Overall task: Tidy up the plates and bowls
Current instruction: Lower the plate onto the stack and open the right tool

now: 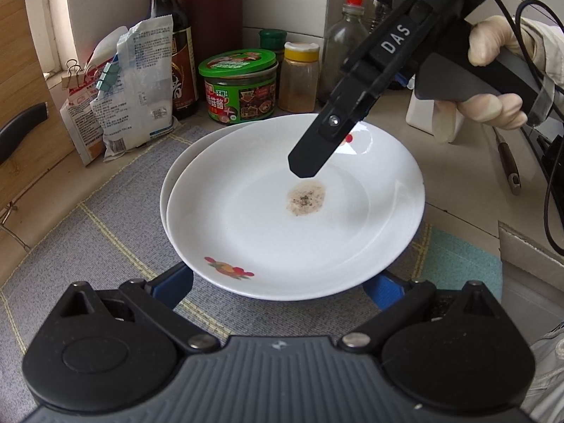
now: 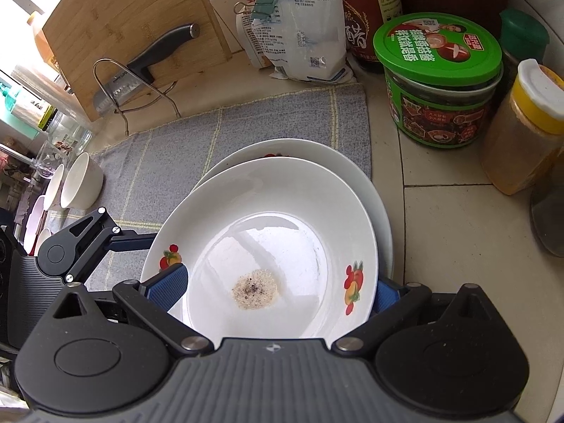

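Toward nine o'clock in the right wrist view, a row of white bowls [image 2: 75,183] is seen standing on the grey mat [image 2: 183,155], well apart from the plates, presumably awaiting their own sorting. At the centre, the top plate [image 1: 292,208] is nested in a second plate [image 1: 176,169] beneath it, slightly off-centre toward five o'clock, so the stack is judged formed but not yet squared. A brown stain [image 1: 306,198] is left in the top plate's well. The left claw [image 1: 282,290] is spread, its blue pads to either side of the near rim at six o'clock, apparently to steady or nudge it. The right claw [image 2: 282,285] is likewise spread across the plate, one finger [image 2: 169,285] resting over the inner rim, nothing being pinched. At two o'clock, a green-lidded jar [image 2: 440,81] and a spice jar [image 2: 525,127] crowd the tabletop [image 2: 447,232], so little room is left there.
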Demonstrator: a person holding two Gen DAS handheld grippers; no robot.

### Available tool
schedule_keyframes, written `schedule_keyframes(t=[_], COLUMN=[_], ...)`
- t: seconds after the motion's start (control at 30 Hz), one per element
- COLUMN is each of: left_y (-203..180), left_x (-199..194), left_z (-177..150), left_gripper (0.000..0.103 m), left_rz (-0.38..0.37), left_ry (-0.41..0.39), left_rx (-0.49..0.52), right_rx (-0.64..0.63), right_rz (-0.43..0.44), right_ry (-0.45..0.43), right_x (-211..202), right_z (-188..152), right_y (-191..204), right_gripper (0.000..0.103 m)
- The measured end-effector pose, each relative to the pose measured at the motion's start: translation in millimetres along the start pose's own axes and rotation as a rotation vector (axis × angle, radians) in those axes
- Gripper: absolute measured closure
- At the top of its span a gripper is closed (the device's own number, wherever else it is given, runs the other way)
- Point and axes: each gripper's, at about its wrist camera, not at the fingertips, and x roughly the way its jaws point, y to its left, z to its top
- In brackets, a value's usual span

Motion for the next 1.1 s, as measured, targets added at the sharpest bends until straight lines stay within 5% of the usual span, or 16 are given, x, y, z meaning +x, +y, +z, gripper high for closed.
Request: schedule_keyframes(t=[1.1], left_y=[-5], left_x=[-4], left_z=[-1], left_gripper=[0.001], left_rz=[0.019], left_ry=[-0.039], left_rx=[0.057], right_rx=[-0.045], right_rz=[-0.238], right_ry=[0.031], right_x=[0], right_z=[-22], right_y=[36], right_gripper=[0.000])
